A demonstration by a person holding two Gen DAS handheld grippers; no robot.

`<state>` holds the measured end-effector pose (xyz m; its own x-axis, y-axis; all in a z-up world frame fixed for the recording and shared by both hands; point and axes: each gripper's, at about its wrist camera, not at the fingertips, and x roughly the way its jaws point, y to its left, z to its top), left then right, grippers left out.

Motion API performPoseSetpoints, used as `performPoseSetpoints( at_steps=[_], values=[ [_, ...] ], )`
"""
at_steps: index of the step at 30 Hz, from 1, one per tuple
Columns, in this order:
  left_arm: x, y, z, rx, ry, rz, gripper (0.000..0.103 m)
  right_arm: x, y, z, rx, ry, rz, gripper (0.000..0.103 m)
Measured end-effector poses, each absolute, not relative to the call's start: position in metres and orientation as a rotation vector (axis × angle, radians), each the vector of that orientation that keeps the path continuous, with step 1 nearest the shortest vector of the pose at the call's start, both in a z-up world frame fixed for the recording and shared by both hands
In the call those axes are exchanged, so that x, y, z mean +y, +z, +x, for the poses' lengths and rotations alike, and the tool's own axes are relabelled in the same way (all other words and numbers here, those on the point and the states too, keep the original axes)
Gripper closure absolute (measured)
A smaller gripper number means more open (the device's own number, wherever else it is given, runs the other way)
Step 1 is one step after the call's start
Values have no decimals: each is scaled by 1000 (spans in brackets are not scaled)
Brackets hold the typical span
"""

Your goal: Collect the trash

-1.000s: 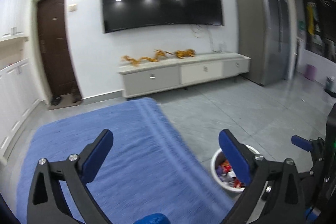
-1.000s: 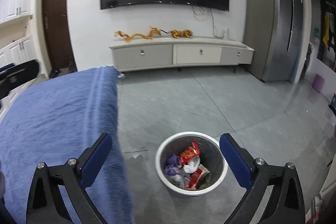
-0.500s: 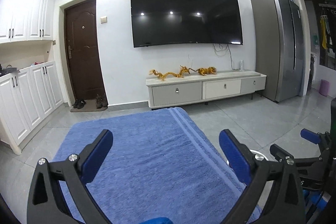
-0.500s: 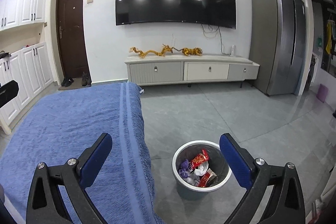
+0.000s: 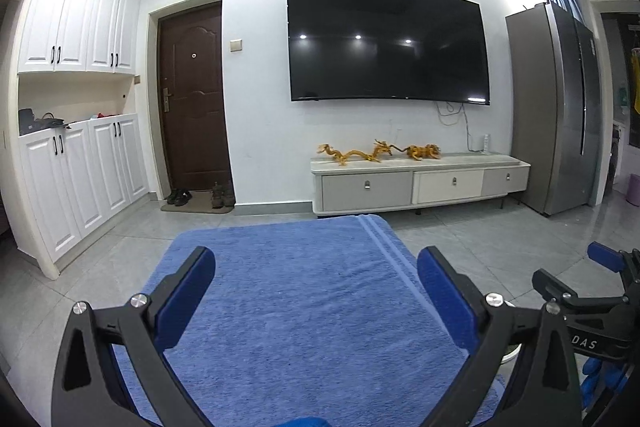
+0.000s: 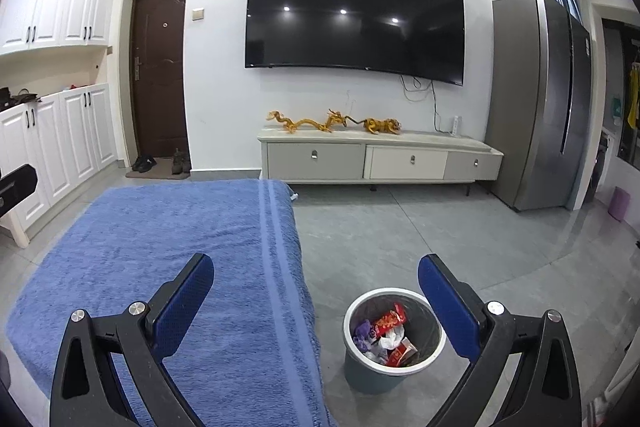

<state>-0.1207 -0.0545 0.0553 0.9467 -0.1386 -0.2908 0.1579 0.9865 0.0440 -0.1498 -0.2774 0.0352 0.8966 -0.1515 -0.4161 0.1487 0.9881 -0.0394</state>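
Observation:
A grey trash bin [image 6: 394, 341] with a white rim stands on the floor just right of the blue towel-covered table [image 6: 168, 267]. It holds red, purple and white wrappers [image 6: 384, 333]. My right gripper [image 6: 316, 299] is open and empty, held above the table's right edge and the bin. My left gripper [image 5: 316, 291] is open and empty above the blue towel [image 5: 304, 307]. The right gripper [image 5: 592, 283] also shows at the right edge of the left wrist view. No loose trash shows on the towel.
A low TV cabinet [image 6: 376, 157] with golden dragon figures stands under a wall TV [image 6: 356, 15]. A grey fridge [image 6: 540, 103] is at the right, white cupboards [image 5: 76, 163] and a brown door [image 5: 192, 99] at the left. Grey tile floor surrounds the table.
Both grippers have tilted upward and drawn back, so more of the wall and ceiling shows. The bin has dropped out of the left wrist view. Both jaws stay open.

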Motion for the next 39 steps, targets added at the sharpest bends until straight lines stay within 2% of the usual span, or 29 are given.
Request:
performPoseSetpoints(
  at_steps=[27, 39],
  values=[
    [-6, 35, -86, 372, 80, 70, 1, -283, -2, -89, 483, -113, 30, 0],
    [-15, 28, -68, 385, 34, 79, 1, -291, 5, -85, 467, -159, 29, 0]
  ],
)
